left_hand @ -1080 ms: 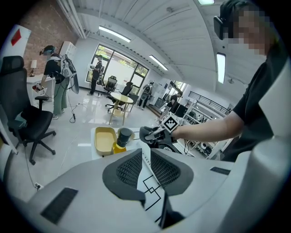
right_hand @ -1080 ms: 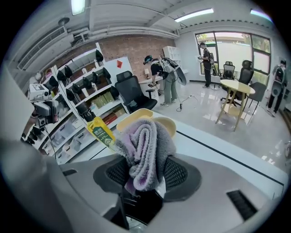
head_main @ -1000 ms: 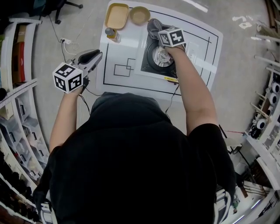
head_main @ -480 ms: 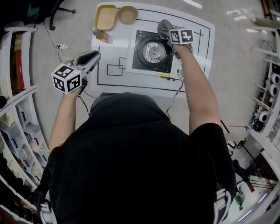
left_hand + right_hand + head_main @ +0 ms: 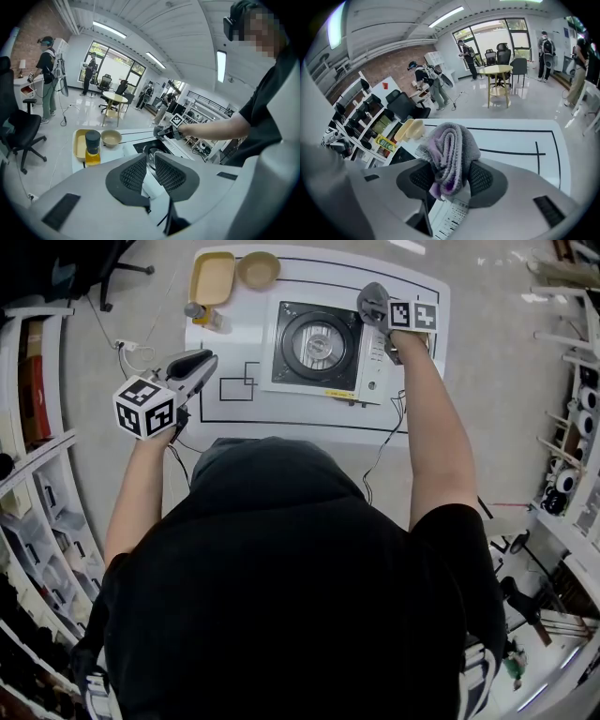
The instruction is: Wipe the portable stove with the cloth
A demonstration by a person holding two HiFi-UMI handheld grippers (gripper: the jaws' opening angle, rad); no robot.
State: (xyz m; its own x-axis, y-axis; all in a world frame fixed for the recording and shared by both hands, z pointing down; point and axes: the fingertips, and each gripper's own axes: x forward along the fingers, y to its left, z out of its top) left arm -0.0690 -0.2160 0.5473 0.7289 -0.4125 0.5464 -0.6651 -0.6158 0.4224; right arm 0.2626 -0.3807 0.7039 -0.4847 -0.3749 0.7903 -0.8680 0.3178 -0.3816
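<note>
Right tool (image 5: 379, 309): clamped on the rolled grey-and-purple cloth (image 5: 370, 297), at the portable stove's (image 5: 323, 343) far right corner.
Left tool (image 5: 146, 171): jaws narrow, nothing between them; held by the worktop's (image 5: 281, 411) near left edge.
Portable stove: on the white, black-lined worktop; round burner in a black top, white control side at right.
Writing: yellow strip label (image 5: 338, 393) on the stove's front edge and the printed panel (image 5: 452, 218) under the right tool, both too small to read.
Far left corner: yellow tray (image 5: 212, 277), tan bowl (image 5: 258, 270), dark-capped bottle (image 5: 93, 147) of yellow liquid.
</note>
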